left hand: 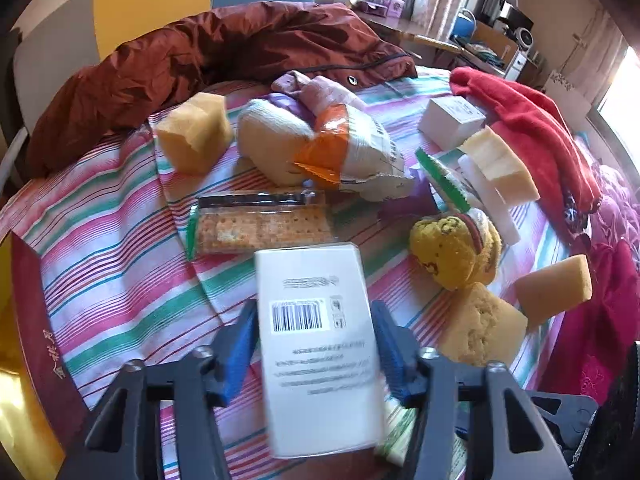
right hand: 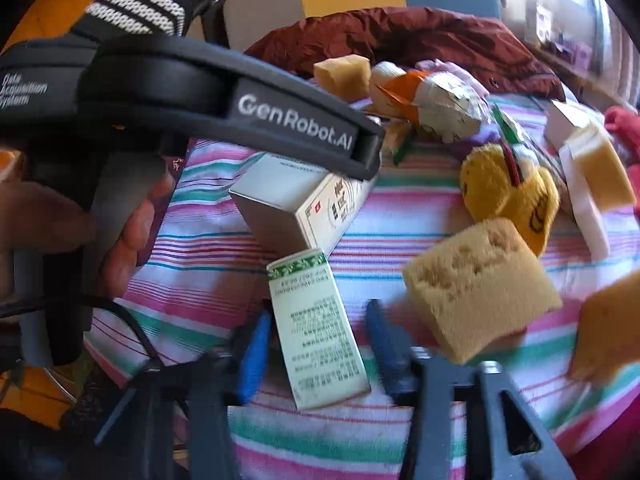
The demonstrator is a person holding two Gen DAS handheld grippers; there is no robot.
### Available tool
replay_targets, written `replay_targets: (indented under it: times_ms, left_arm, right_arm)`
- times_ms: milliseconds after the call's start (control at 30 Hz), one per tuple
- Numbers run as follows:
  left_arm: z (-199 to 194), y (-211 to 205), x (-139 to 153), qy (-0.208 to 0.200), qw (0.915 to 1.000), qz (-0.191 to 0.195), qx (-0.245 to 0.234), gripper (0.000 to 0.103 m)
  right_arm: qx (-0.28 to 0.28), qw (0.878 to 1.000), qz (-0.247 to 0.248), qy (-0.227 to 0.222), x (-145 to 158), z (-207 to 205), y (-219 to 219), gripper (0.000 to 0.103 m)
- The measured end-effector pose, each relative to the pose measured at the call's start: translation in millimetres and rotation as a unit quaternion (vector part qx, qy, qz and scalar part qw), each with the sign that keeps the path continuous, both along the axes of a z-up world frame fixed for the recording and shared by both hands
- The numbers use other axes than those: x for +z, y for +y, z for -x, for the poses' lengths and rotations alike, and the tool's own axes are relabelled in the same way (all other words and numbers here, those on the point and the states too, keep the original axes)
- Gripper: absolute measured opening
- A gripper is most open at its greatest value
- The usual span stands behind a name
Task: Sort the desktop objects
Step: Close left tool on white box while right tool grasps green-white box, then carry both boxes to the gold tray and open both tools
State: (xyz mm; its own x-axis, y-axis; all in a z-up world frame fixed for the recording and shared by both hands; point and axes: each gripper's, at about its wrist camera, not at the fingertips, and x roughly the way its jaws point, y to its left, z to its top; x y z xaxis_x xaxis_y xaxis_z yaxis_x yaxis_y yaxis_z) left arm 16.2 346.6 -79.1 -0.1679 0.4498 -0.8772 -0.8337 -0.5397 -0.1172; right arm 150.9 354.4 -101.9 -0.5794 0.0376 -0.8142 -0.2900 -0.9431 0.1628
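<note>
My left gripper (left hand: pixel 314 340) is shut on a white box with a barcode (left hand: pixel 316 344) and holds it above the striped cloth (left hand: pixel 120 264); the same box shows in the right wrist view (right hand: pixel 296 200) under the left gripper's black body. My right gripper (right hand: pixel 316 344) has its blue fingers (right hand: pixel 254 356) on either side of a pale green box (right hand: pixel 316 328) that lies on the cloth, with a gap on the right side. A cracker pack (left hand: pixel 260 224), an orange and white bag (left hand: pixel 352 148), yellow sponges (left hand: pixel 196 132) and a yellow plush (left hand: pixel 456 248) lie beyond.
A brown jacket (left hand: pixel 224 48) is heaped at the back and a red cloth (left hand: pixel 528 120) at the right. A small white box (left hand: pixel 452 120) and a white and yellow sponge (left hand: pixel 500 168) sit near it. A large sponge (right hand: pixel 480 288) lies right of my right gripper.
</note>
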Motion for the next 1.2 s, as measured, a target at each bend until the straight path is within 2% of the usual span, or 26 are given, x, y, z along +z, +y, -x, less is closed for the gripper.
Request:
replay_targets:
  times_ms: [67,167,300,433,567,700,800,867,967,1000,1033,1067,1100,1133,1200]
  left_arm:
    - [4,-10,5,-0.007,0.9998,-0.010,0.013,0.051]
    - [5,-30,19,0.009,0.9990,-0.034,0.029,0.051]
    - [12,-63,38,0.007,0.9960,-0.066,0.060,0.051]
    - [22,-107,60,0.019,0.9898,-0.095,0.104,0.051]
    - [39,-153,74,0.036,0.9823,-0.106,0.150,0.052]
    - [70,-210,78,0.058,0.9691,-0.094,0.221,0.052]
    - [101,-257,76,0.075,0.9547,-0.079,0.277,0.052]
    - [126,-283,74,0.091,0.9461,-0.051,0.306,0.052]
    - [154,-311,70,0.100,0.9326,-0.039,0.345,0.055]
    - [163,-319,67,0.089,0.9291,-0.032,0.358,0.058]
    - [171,-329,65,0.081,0.9223,-0.034,0.376,0.061]
    - [174,-337,66,0.084,0.9170,-0.035,0.389,0.062]
    - [175,-345,67,0.090,0.9135,-0.034,0.395,0.065]
    - [173,-352,68,0.097,0.9108,-0.038,0.400,0.070]
    - [169,-365,67,0.096,0.9061,-0.046,0.409,0.073]
  right_arm:
    - [0.008,1.000,-0.006,-0.002,1,1,-3,0.030]
    - [0.012,1.000,-0.002,0.002,4,-2,-7,0.030]
    - [0.006,1.000,0.013,0.007,12,-4,-11,0.030]
    - [0.013,0.999,0.020,0.024,28,-1,-17,0.030]
    - [0.040,0.998,0.033,0.043,48,18,-28,0.030]
    - [0.101,0.992,0.053,0.055,68,54,-54,0.030]
    - [0.147,0.985,0.070,0.052,79,84,-80,0.030]
    - [0.179,0.979,0.085,0.048,87,113,-101,0.030]
    - [0.189,0.977,0.086,0.057,98,158,-121,0.031]
    - [0.194,0.973,0.102,0.068,104,177,-127,0.033]
    - [0.190,0.972,0.113,0.079,108,189,-130,0.040]
    - [0.184,0.973,0.114,0.085,112,200,-134,0.048]
    - [0.182,0.973,0.109,0.091,116,207,-139,0.063]
    - [0.184,0.972,0.107,0.097,119,209,-143,0.069]
    - [0.190,0.971,0.111,0.094,117,207,-148,0.069]
